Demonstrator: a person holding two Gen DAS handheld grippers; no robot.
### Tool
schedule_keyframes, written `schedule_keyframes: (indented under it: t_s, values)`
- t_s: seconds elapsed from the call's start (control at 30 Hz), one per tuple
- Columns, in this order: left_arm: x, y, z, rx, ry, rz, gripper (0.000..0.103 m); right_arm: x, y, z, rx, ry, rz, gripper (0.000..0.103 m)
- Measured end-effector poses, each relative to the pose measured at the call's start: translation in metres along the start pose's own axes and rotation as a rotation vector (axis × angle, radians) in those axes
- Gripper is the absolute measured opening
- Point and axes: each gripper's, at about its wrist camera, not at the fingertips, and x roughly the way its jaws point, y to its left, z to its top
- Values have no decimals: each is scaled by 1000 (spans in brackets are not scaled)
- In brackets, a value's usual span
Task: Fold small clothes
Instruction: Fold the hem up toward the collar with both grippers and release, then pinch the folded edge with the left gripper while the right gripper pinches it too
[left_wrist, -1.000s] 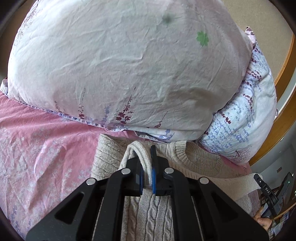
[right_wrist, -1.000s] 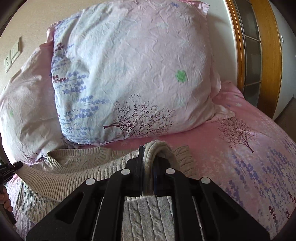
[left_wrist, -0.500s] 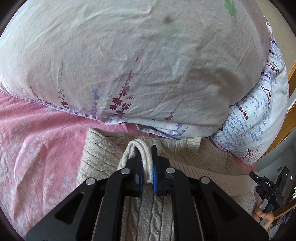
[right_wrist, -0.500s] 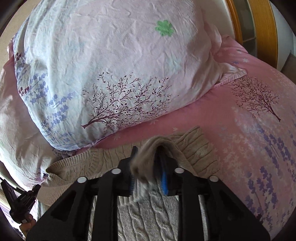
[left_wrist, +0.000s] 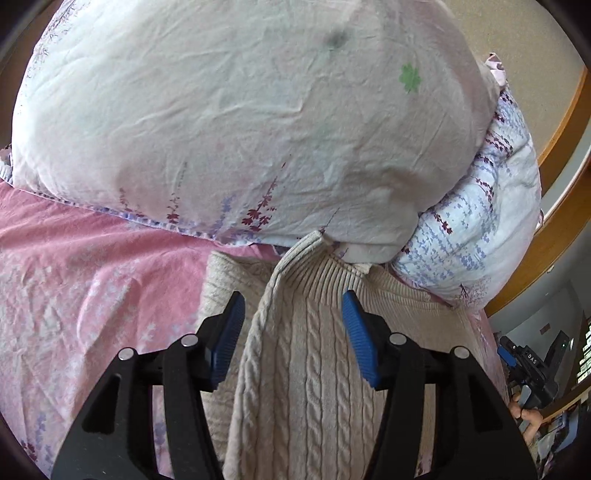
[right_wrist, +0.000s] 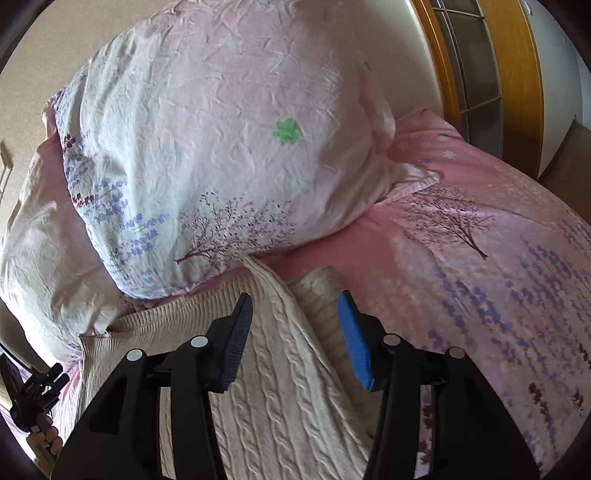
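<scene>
A beige cable-knit sweater (left_wrist: 314, 369) lies folded on the pink bed sheet (left_wrist: 92, 295), its ribbed edge up against the pillows. My left gripper (left_wrist: 293, 317) is open, with the folded layer lying between its blue pads and touching neither. In the right wrist view the same sweater (right_wrist: 273, 369) lies under my right gripper (right_wrist: 295, 321), which is also open and holds nothing. The far ribbed hem (right_wrist: 166, 317) runs along the pillow base.
Two large floral pillows (left_wrist: 240, 129) (right_wrist: 229, 147) stand right behind the sweater. A wooden door frame (right_wrist: 517, 74) is at the right. The other hand-held gripper shows at the edge of each view (left_wrist: 528, 369) (right_wrist: 33, 384).
Both grippers have opened and let go of the sweater's edge, which now lies flat on the folded garment. Both have drawn back a little from the pillows.
</scene>
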Motion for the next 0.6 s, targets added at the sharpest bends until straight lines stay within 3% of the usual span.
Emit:
schedule_keyframes:
  t_s: [0.1,0.47,0.6]
  values:
    - [-9,5,-16,41,31,10,53,-8,-16,-13,-28,27,-12,43]
    - [-8,14,-53,85,104,43,47,-1,-21,-46,-93,139,-21,42]
    - [-6,14,-58,93,108,42,38,-3,-18,-51,-124,132,-20,31]
